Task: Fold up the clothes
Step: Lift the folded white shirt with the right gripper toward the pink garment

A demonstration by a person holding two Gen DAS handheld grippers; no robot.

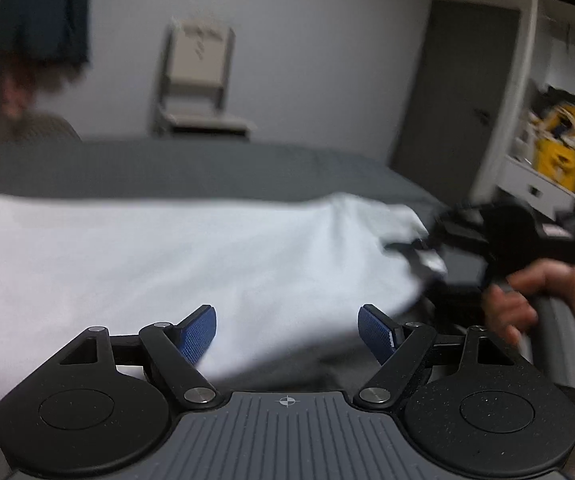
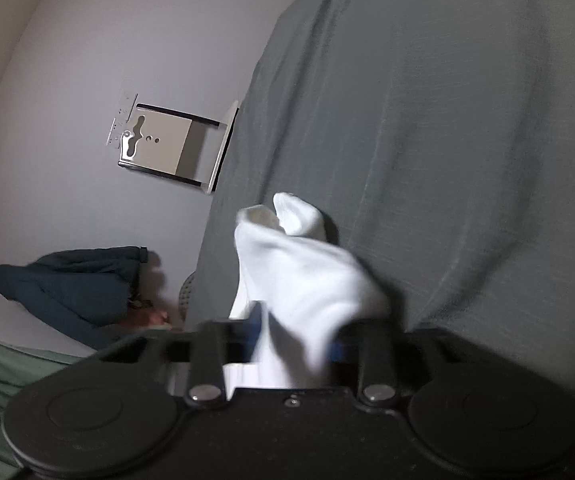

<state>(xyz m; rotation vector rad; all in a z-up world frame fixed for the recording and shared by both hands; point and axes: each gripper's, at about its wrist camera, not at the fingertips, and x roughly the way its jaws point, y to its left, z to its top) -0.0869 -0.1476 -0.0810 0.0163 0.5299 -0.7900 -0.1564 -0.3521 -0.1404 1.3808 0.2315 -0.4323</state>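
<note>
A white garment (image 1: 159,264) lies spread over the grey bed cover (image 1: 191,168). My left gripper (image 1: 287,332) hovers over its near edge, open, blue pads wide apart with nothing between them. At the garment's right corner my right gripper (image 1: 419,252) pinches the cloth, held by a hand (image 1: 547,300). In the right wrist view, my right gripper (image 2: 295,340) is shut on a bunched white fold of the garment (image 2: 299,264), which rises in front of the camera and hides the pads. That view is rolled sideways and blurred.
A beige folding chair (image 1: 199,84) stands against the far wall behind the bed. A dark door (image 1: 451,100) and open shelves with yellow items (image 1: 559,148) are at the right. A dark blue garment (image 1: 43,12) hangs at the upper left.
</note>
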